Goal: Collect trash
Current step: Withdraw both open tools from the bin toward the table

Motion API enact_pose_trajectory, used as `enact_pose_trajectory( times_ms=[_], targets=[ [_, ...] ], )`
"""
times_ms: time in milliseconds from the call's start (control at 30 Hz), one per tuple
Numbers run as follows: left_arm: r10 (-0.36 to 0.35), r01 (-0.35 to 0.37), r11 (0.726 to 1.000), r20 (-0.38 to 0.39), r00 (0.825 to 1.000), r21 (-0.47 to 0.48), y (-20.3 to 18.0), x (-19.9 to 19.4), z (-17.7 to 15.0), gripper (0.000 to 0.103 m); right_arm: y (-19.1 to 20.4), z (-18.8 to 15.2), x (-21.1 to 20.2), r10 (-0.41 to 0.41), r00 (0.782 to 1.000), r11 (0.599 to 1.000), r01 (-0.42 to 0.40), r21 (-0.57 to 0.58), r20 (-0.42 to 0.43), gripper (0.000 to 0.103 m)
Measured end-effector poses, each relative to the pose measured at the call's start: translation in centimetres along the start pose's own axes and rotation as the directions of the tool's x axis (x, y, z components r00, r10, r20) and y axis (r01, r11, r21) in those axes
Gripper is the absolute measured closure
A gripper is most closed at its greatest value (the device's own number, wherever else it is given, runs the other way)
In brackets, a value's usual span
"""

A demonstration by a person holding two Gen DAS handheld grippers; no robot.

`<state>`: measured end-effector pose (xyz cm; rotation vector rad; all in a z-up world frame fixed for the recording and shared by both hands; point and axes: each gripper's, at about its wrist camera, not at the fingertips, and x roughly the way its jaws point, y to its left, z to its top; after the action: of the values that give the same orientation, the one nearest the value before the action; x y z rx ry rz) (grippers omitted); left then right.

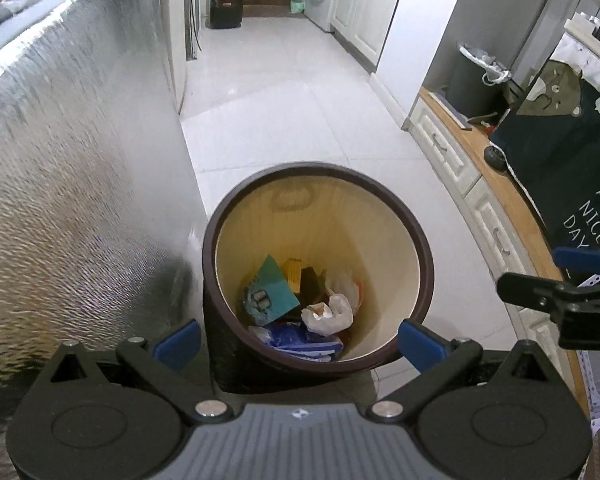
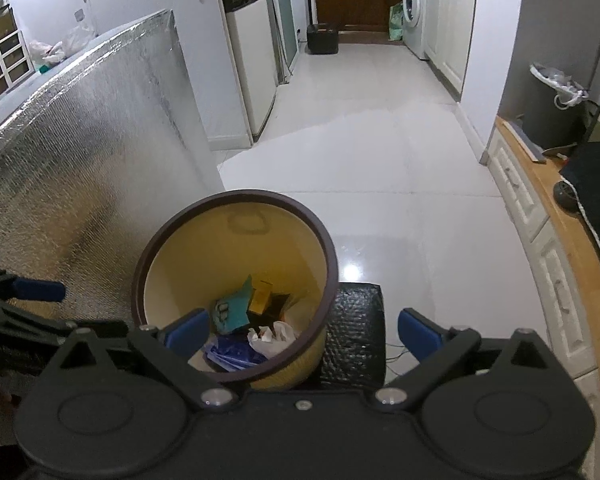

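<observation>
Everything here sits around the round trash bin (image 1: 318,268), cream inside with a dark brown rim, standing on the white tile floor (image 1: 284,92). Both grippers hover above it looking down into it. The left gripper (image 1: 300,340) has its blue-padded fingers (image 1: 178,338) spread wide with nothing between them, one pad on either side of the bin's near rim. The right gripper (image 2: 302,334) is the same deal: jaws wide, empty, its left pad over the bin's mouth and its right pad out past the rim. Down at the bottom of the bin there's a small pile of trash: a teal card package (image 1: 274,292), a yellow box (image 1: 293,274), a crumpled white plastic bag (image 1: 332,308) and a blue wrapper (image 1: 300,340) closest to the cameras. Just left of the bin is a big silver foil-covered panel (image 1: 80,184), nearly touching it. Tucked against the bin on the near right side is a black bubble-textured bag (image 2: 354,344). Well off to the right of the bin runs a wooden-topped cabinet (image 2: 556,216), with a grey lined bin (image 2: 552,108) on its far end. Way beyond the trash bin, down the hallway, is a washing machine (image 2: 414,8).
</observation>
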<state>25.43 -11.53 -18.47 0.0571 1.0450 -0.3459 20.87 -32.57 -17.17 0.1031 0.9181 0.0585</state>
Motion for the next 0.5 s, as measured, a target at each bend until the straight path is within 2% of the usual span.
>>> enact_pose_trajectory(
  times_ms=[300,500],
  targets=[
    [-0.033,0.029,0.999,0.102,0.994,0.038,-0.3,-4.8,0.3,0.000,-1.0,-0.5,-4.0,-0.017,0.998,1.000,0.016,0.010,0.061,0.002],
    [-0.090,0.076,0.994,0.198,0.976,0.075,-0.1,-9.2,0.6,0.000,-1.2,-0.2,-7.2,-0.026,0.992,1.000,0.024,0.018,0.126,0.002]
  ],
)
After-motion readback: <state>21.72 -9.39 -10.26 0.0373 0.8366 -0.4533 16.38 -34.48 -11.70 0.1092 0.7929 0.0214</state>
